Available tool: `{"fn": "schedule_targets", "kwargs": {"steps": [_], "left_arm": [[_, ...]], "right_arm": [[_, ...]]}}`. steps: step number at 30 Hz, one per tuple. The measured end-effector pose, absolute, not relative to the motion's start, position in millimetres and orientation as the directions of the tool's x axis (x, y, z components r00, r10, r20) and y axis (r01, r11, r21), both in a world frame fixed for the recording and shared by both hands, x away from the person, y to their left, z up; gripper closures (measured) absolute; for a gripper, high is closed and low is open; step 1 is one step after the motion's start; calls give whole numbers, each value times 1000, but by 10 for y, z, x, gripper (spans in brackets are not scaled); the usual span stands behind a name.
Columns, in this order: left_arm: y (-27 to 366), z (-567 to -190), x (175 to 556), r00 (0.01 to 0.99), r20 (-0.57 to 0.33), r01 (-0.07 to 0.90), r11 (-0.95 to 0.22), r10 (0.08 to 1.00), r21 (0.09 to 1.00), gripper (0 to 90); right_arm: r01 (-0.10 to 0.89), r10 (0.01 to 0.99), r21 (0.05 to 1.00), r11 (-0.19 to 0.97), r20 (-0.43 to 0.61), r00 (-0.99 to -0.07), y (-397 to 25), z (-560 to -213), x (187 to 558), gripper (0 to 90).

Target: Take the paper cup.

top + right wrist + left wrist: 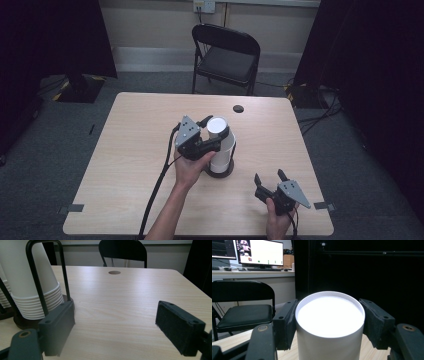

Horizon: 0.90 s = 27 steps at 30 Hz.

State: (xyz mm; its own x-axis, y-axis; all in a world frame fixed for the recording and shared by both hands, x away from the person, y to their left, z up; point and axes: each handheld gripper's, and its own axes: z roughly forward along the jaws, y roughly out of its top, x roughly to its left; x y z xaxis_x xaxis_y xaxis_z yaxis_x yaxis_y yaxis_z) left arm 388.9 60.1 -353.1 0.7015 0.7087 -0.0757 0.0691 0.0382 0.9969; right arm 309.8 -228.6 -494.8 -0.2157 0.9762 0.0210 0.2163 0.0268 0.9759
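A stack of white paper cups [222,155] stands upside down in a black wire holder [64,275] with a dark round base [220,174], right of the table's middle. My left gripper [216,133] is at the top of the stack, shut on the top cup [329,340], with one pad [284,325] against each side just under its flat white bottom. My right gripper [270,175] rests near the front right of the table, open, with nothing between its pads [181,327]. From the right gripper view the cup stack [37,297] rises at the left, its top cut off.
The wooden table [140,150] has a dark cable hole [238,108] near its far edge. A black folding chair [227,55] stands behind the table. Black curtains hang at both sides. A desk with a monitor [259,252] sits far off.
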Motion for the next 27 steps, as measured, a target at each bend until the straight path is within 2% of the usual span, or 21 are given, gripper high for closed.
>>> {"fn": "schedule_targets", "kwargs": {"steps": [8,27], "left_arm": [[744,-3455,3728,680,-52,56,19,731,998,346],[984,-3564,3491,693,-184,156,104,697,982,348]], "right_arm": [[219,976,975,31,18,-217,-2284,-4948,3103,147],[226,970,974,22,35,-242,-2289,-4946,3095,140]]}}
